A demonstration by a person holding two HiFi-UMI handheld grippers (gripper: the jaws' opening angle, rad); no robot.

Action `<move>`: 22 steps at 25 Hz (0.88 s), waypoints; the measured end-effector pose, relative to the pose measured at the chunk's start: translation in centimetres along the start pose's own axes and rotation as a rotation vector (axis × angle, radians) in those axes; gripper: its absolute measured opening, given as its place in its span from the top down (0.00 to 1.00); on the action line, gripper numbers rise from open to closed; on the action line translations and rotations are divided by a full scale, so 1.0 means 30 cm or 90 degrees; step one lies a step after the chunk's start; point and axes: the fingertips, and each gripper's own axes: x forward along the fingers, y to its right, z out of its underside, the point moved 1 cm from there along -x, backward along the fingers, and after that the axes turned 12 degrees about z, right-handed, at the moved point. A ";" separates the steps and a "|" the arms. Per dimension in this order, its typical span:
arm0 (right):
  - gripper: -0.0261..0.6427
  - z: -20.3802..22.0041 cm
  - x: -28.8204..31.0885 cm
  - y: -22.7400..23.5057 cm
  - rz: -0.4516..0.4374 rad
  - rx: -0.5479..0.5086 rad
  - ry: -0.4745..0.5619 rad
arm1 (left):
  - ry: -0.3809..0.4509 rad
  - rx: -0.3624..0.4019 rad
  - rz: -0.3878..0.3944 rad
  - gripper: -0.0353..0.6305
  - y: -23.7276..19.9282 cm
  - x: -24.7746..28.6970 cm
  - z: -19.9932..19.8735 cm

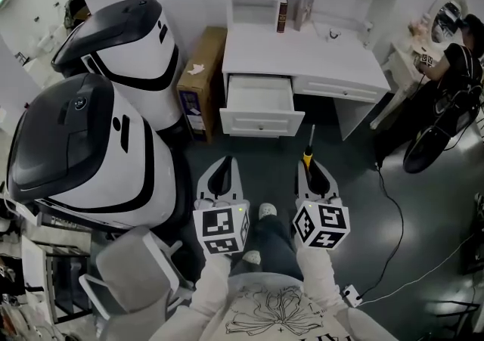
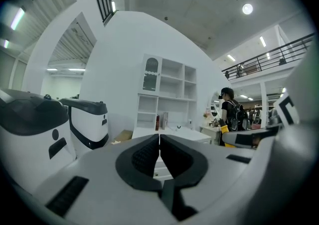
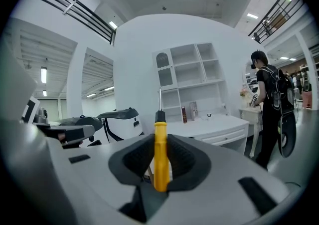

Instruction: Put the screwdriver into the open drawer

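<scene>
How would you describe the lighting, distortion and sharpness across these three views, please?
Head view: even, soft light; the wide-angle lens bows the desk edges. Left gripper view: round fisheye with black corners; a ceiling lamp flares white; the left gripper looks soft up close. Right gripper view: same fisheye; the screwdriver in the right gripper is fairly sharp.

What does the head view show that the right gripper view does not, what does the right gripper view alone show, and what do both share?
Head view only: the inside of the open drawer, seen from above, and the wearer's shoe on the dark floor.
Right gripper view only: the right gripper with its pads pressed on the yellow handle of the screwdriver, plus the ceiling lights.
Both: the screwdriver, the white desk, the shelves on it, and a person in black to the right.
</scene>
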 end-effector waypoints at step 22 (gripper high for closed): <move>0.85 -0.231 0.717 0.039 -0.092 -0.008 -0.003 | -0.001 -0.007 -0.079 0.93 -0.226 0.618 -0.138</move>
